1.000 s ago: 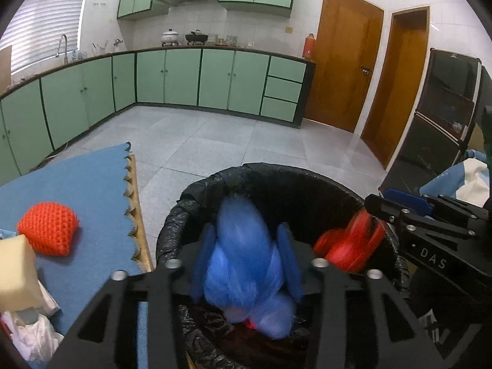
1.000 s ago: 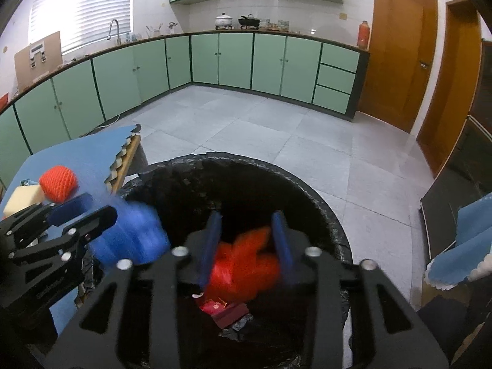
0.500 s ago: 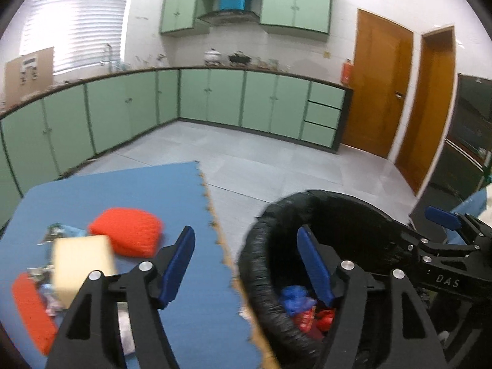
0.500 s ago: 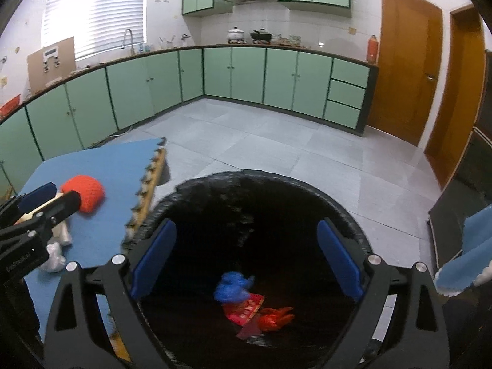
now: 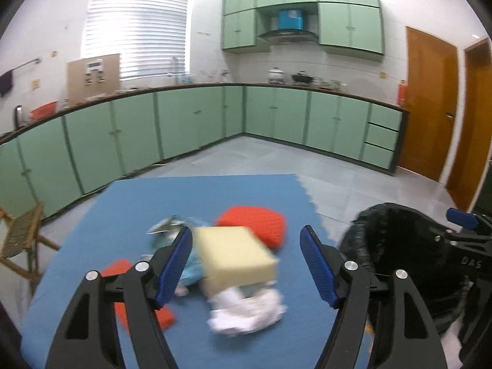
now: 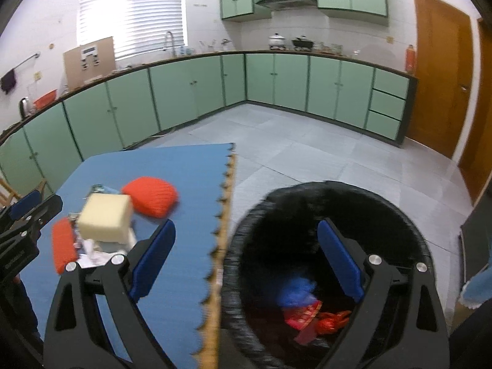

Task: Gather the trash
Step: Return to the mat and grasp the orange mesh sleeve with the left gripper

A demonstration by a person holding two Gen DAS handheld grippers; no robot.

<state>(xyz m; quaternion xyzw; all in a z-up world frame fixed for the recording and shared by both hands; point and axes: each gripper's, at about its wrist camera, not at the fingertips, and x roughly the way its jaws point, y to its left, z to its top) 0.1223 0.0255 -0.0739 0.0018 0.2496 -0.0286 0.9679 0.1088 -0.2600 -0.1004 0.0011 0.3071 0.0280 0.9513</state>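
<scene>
My left gripper [image 5: 246,264] is open and empty above a pile on the blue mat [image 5: 129,212]: a yellow sponge block [image 5: 235,255], a red knitted pad [image 5: 255,223], white crumpled paper [image 5: 246,312], a red flat piece [image 5: 138,307] and a foil wrapper [image 5: 167,224]. My right gripper [image 6: 246,264] is open and empty over the rim of the black-lined bin [image 6: 409,230]. Blue trash [image 6: 295,290] and red trash [image 6: 316,319] lie inside the bin. The bin also shows in the left wrist view [image 5: 393,246], at the right.
The blue mat [image 6: 190,178] covers a table whose toothed edge [image 6: 223,221] runs beside the bin. Green cabinets [image 5: 190,123] line the far walls, wooden doors [image 5: 430,104] stand at the right. A wooden chair [image 5: 21,236] stands left of the table.
Both grippers opened and dropped the blue and red trash into the bin. The left gripper then swung left over the pile on the mat; the right gripper shifted left too.
</scene>
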